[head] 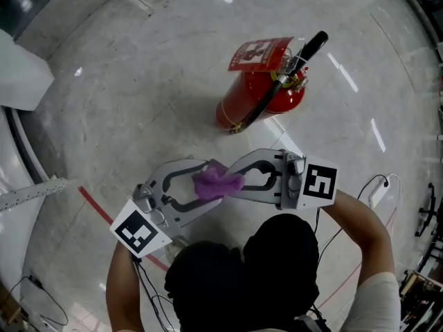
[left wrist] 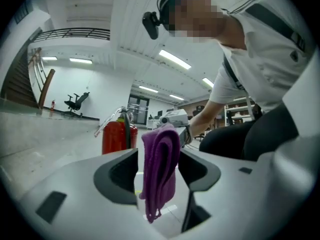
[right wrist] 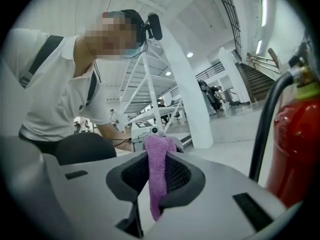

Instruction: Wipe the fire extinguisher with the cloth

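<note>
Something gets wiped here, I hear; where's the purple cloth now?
Head view, centre: the purple cloth is pinched in the right hand-held gripper, between the open jaws of the left hand-held gripper, just below the red fire extinguisher.

The right gripper (head: 234, 180) is clamped on the cloth (head: 219, 182); the left gripper (head: 202, 183) is held facing it, jaws spread either side of the cloth.
</note>
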{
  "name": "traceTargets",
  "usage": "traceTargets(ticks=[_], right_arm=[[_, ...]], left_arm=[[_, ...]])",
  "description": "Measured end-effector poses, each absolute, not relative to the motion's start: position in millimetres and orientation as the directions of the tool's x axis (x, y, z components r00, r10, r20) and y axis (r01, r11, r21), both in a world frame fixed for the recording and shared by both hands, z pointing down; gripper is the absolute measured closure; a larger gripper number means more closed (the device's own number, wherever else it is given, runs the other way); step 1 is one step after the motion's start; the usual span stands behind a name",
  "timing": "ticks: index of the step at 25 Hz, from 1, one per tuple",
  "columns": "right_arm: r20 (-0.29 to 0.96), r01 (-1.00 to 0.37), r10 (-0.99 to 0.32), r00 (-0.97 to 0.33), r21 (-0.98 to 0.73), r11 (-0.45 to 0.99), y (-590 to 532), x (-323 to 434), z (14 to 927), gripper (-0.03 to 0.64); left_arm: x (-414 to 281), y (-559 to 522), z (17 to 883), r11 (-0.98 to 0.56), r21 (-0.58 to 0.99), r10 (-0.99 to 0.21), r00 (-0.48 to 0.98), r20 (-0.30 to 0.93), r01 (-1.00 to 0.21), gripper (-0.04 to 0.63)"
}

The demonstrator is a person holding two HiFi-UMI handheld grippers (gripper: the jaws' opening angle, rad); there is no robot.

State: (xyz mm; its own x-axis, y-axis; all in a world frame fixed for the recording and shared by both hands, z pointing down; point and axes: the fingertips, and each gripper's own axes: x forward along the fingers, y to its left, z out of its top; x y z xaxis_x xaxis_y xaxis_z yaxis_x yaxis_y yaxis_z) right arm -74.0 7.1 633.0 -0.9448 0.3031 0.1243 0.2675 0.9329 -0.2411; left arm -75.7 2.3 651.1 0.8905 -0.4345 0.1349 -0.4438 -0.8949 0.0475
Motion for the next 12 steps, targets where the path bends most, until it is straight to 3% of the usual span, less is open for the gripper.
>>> traceTargets(ticks=[6,9,12], right_arm=[[0.135,0.374,0.412,-0.901,-0.238,0.896,22,-72,624,0.557],[0.142,0.389,0.428,-0.893,-0.239,0.89,22,-70,623,0.557],[0.141,0.397,0.437,-0.888,-0.244,0.885,22,-67,623,0.557]], left_arm=[[-67,15,636,-0.935,0.006,-0.353,0.93,0.101,-0.355,0.363],[-62,21,634,-0.95,0.01,-0.311,0.944,0.113,-0.314,0.47],[-60,22,635,-0.952,0.019,-0.302,0.946,0.115,-0.306,0.502]])
